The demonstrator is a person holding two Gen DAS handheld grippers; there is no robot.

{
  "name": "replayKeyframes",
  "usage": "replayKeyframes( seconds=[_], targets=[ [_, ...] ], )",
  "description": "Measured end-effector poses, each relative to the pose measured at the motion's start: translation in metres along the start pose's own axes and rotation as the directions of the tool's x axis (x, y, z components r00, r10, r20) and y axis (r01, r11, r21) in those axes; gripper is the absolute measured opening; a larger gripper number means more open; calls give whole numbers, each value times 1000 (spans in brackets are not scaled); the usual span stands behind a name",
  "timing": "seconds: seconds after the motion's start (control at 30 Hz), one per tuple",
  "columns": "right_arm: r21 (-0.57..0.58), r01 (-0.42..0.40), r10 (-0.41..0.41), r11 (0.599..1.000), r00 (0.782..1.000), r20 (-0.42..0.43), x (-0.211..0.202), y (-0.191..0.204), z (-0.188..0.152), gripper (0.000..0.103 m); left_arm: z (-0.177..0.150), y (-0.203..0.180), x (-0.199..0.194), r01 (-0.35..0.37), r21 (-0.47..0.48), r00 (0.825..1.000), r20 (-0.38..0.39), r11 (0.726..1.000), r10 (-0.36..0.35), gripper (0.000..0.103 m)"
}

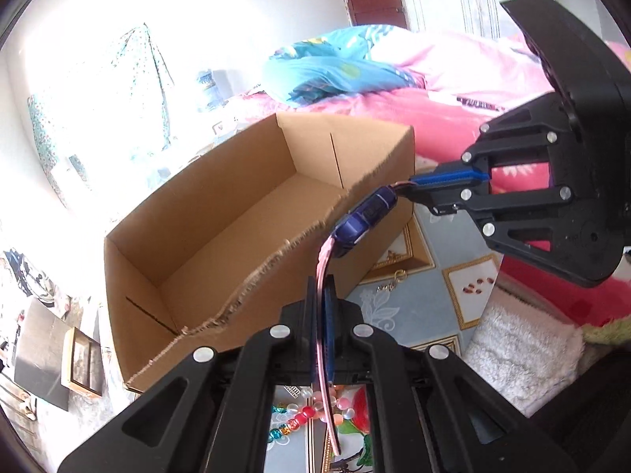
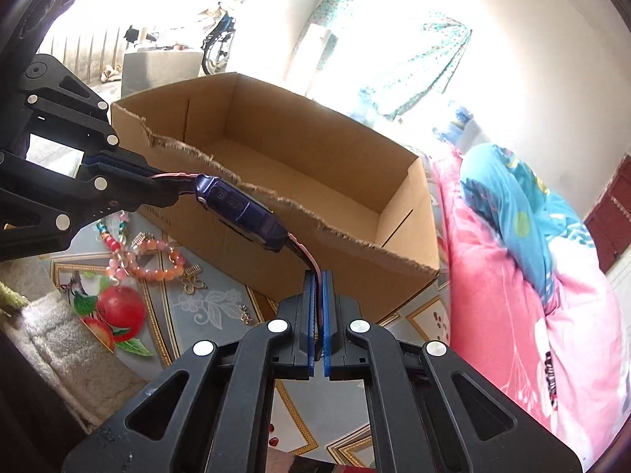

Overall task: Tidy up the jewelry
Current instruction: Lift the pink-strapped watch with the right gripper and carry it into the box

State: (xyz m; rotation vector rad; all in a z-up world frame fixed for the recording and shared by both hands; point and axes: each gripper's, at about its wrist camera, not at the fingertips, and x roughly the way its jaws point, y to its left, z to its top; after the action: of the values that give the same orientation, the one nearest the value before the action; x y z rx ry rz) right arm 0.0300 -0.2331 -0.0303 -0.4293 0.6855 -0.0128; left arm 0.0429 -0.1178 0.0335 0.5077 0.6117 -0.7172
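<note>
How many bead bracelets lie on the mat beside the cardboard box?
2 that I can tell: an orange bead bracelet and, touching it on its left, a mixed pink, red and teal bead bracelet. The left gripper covers part of that pile, so more may be hidden.

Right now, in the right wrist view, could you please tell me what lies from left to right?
Left gripper → red apple picture on the mat → orange bead bracelet → purple watch with pink strap → right gripper, shut on the strap → pink bedding.
</note>
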Motion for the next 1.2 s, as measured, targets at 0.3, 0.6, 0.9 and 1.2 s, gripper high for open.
replayKeyframes(
  seconds=[0.3, 0.6, 0.9, 1.2],
  targets=[
    [74, -145, 145, 987, 989, 11, 10, -36, 75, 1, 47, 73, -21, 65, -127, 998, 28, 990, -61, 3],
    [187, -391, 430, 901, 862, -268, 138, -50, 117, 1, 63, 150, 56, 61, -291, 977, -179, 955, -117, 4],
    [215, -340, 395, 916, 858, -327, 183, -54, 128, 11, 49, 176, 96, -98, -320, 962, -274, 942, 7, 40],
    [277, -433, 507, 858, 803, -313, 179, -48, 133, 21, 42, 196, 44, -195, -394, 978, -149, 898, 147, 49]
  ],
)
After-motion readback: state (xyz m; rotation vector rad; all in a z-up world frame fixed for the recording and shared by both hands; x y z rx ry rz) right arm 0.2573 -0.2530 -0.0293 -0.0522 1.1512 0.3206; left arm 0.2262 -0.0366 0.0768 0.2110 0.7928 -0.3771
